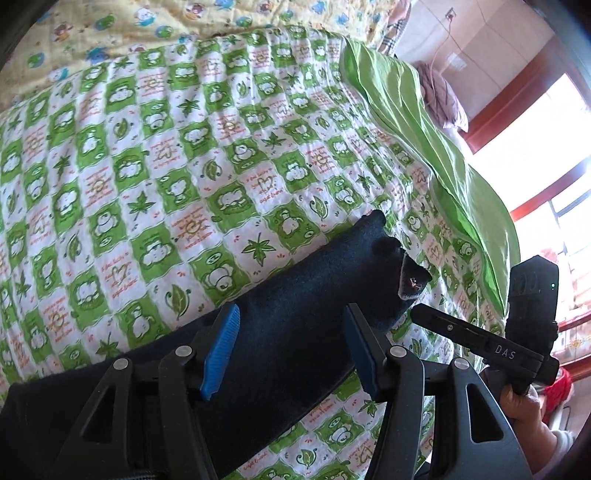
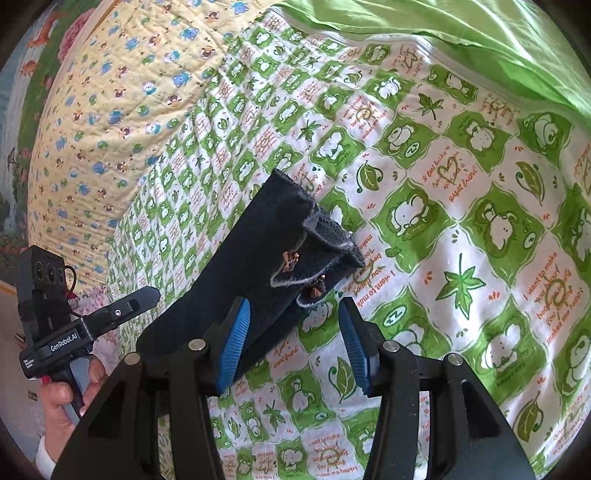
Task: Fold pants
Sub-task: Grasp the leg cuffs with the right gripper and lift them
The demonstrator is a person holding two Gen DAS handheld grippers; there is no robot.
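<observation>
The pants (image 1: 295, 295), dark navy, lie on the bed as a long narrow band, so the lengthwise fold, one leg laid over the other, looks already made. The two hems sit stacked at the far end, their pale frayed edges and small orange stitched marks (image 2: 290, 260) showing where the layers overlap a little unevenly. What I judge is left is the crosswise folding: bringing the hem end back toward the waist, which is out of sight below both views, and squaring up the loose hem corners.

Taking the pants as the landmark, the green-and-white checked quilt (image 1: 184, 155) lies directly under them and spreads out on every side. Beyond the hem end a plain bright green cover (image 2: 461, 29) lies rumpled over the quilt's edge, and off to the far side of the pants a yellow quilt (image 2: 122, 92) with small animal prints begins.

The left claw (image 1: 291, 347) hangs right over the pants, its blue pads spread wide either side of the band and pressing nothing; it holds nothing. The right claw (image 2: 295, 343) stands about half open beside the pants' edge near the hems, one pad above the cloth, the other above bare quilt, also empty. A hand (image 2: 70, 402) grips the left tool's handle.
</observation>
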